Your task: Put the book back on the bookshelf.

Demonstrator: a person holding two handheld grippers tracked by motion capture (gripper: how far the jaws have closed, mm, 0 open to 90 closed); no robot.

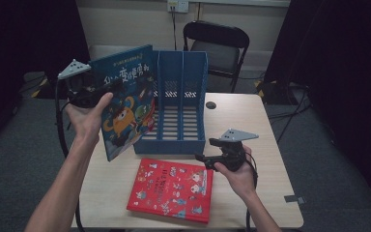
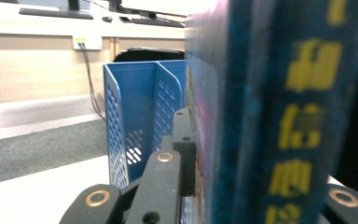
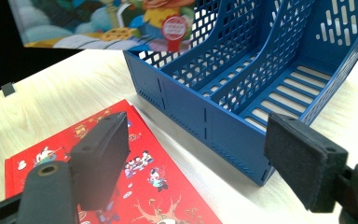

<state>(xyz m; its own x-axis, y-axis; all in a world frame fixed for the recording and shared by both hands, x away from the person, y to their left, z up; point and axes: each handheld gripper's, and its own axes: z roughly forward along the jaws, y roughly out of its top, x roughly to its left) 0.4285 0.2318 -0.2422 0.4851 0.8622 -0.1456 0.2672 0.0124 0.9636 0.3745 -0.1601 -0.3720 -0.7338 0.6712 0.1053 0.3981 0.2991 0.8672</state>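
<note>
Two books flank the blue file rack [image 1: 178, 104] from above: your left gripper [image 1: 94, 92] holds the blue book [image 1: 125, 101] upright just left of it, the red book [image 1: 171, 189] lies before it. Left gripper view: jaws clamp the blue book's spine [image 2: 279, 112]. Right gripper view: your right gripper [image 3: 196, 163] is spread, empty, near the rack's front corner.

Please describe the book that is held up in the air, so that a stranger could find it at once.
Start at the blue file rack standing on the table. Just to its left, the left gripper holds a blue book upright, off the table. Unlike the red book lying flat, its cover shows an orange cartoon creature.
</note>
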